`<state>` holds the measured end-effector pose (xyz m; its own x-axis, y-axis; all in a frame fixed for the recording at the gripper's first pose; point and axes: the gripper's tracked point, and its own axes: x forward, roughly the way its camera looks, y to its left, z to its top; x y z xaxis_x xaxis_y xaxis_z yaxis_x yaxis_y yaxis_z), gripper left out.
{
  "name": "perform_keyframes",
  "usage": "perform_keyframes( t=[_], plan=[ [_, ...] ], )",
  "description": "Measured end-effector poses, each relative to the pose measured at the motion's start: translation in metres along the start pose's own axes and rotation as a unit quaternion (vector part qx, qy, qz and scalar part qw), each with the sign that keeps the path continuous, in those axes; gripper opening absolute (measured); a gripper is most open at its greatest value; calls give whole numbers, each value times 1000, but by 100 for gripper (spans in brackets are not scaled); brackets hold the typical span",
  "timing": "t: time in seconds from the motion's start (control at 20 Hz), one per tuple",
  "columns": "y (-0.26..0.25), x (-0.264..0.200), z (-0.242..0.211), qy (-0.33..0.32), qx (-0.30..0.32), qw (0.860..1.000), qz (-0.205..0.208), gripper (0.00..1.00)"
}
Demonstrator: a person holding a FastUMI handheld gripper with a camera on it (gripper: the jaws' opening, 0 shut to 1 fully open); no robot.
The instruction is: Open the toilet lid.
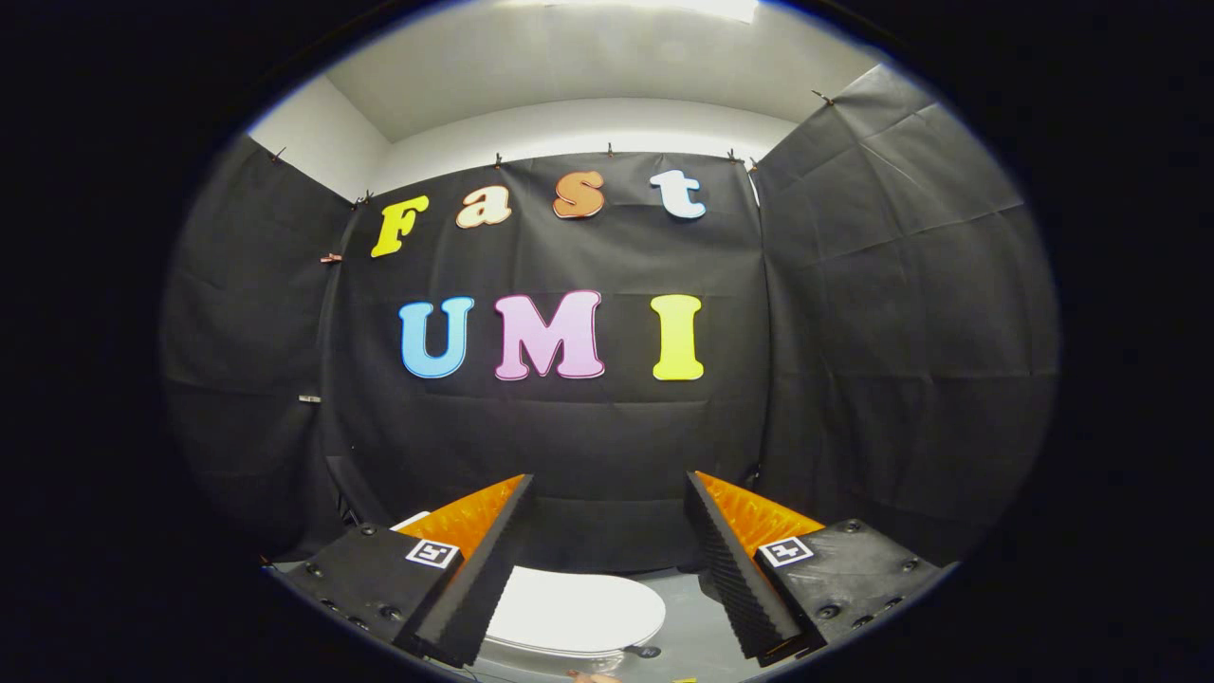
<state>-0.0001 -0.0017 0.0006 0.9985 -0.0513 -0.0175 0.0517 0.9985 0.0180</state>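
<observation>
Toilet lid (579, 607) is lying flat and closed, low between the two fingers and beyond their bases, on a pale floor (688, 617). Gripper (607, 489) is standing wide open, holding nothing, well above the lid and aimed at the booth wall. In my judgement the approach is the step in hand: the fingers are needing to drop and reach the lid's front rim, then catch it from beneath. Its long axis is appearing to run left-right, rounded end pointing right; the hinge end is sitting hidden behind the left finger (474, 579).
</observation>
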Motion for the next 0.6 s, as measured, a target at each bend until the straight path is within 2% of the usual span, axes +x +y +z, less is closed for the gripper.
perform_keyframes(
  t=[0.2,0.6],
  plan=[
    [-1,8,-8,6,15,1000,-1,99],
    [-33,31,-67,71,68,994,-37,99]
  ],
)
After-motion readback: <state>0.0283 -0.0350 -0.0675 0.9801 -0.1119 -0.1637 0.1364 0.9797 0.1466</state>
